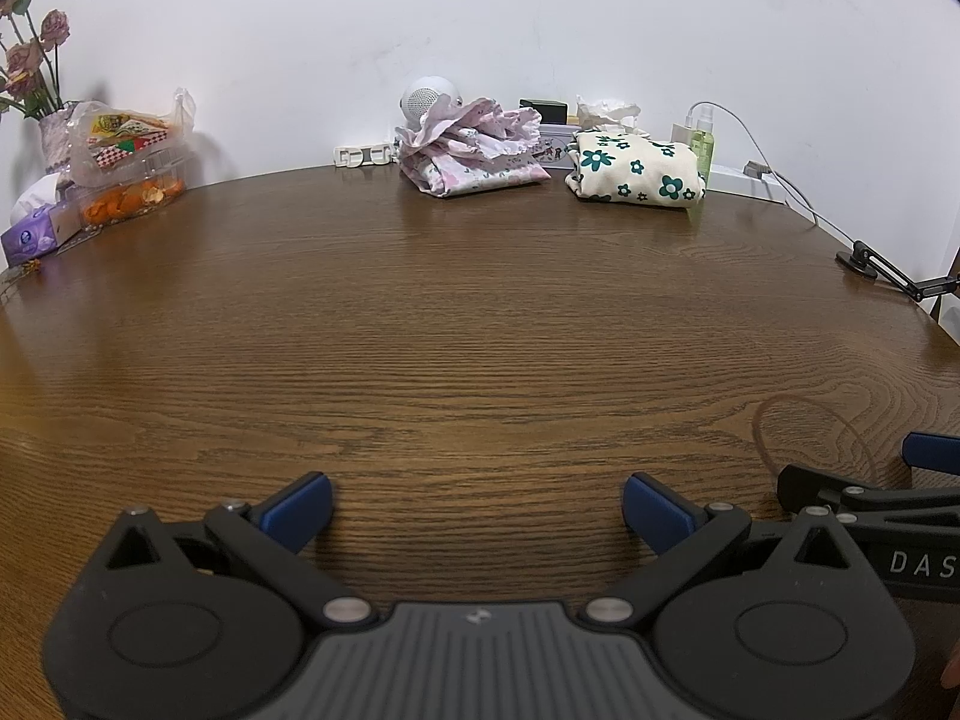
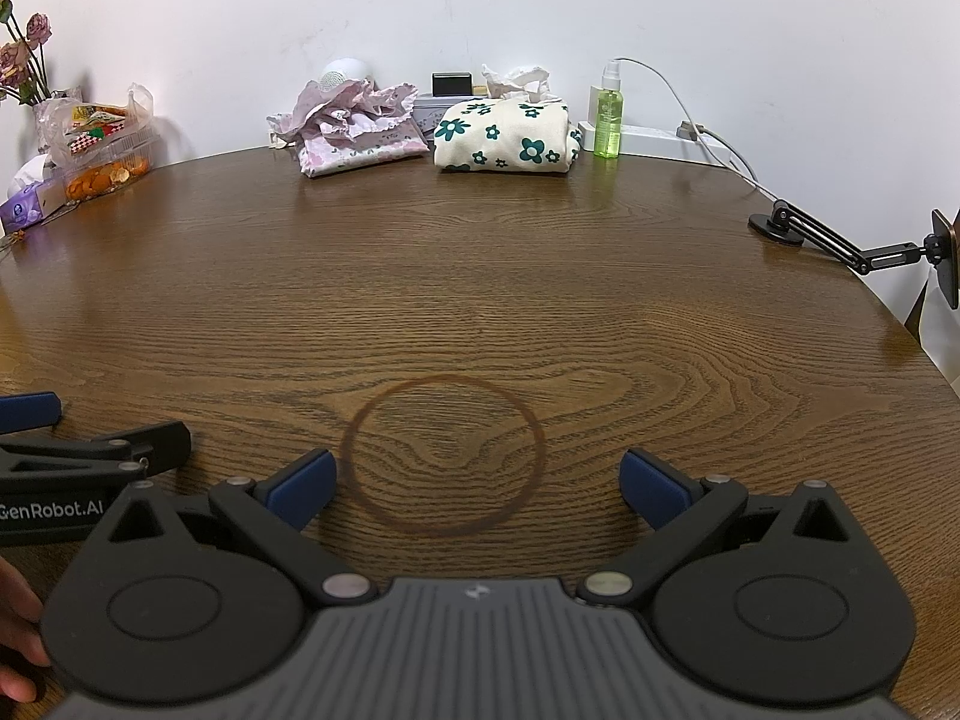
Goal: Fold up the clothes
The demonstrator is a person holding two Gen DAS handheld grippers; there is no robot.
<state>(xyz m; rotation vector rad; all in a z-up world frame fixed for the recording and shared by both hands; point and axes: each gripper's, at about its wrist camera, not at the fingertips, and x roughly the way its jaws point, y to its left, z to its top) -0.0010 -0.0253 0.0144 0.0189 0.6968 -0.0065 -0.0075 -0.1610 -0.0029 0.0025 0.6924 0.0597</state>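
Left gripper (image 1: 477, 510) and right gripper (image 2: 477, 489) side by side over bare table (image 2: 480, 300), jaws spread, empty; pink garment (image 2: 354, 126) and floral garment (image 2: 504, 135) folded at far edge.

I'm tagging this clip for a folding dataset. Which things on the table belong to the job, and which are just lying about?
For the job:
pink garment, crumpled
floral garment, folded
left tongs, open
right tongs, open

Lying about:
spray bottle
tissue box
snack bag
flowers
phone mount
cable
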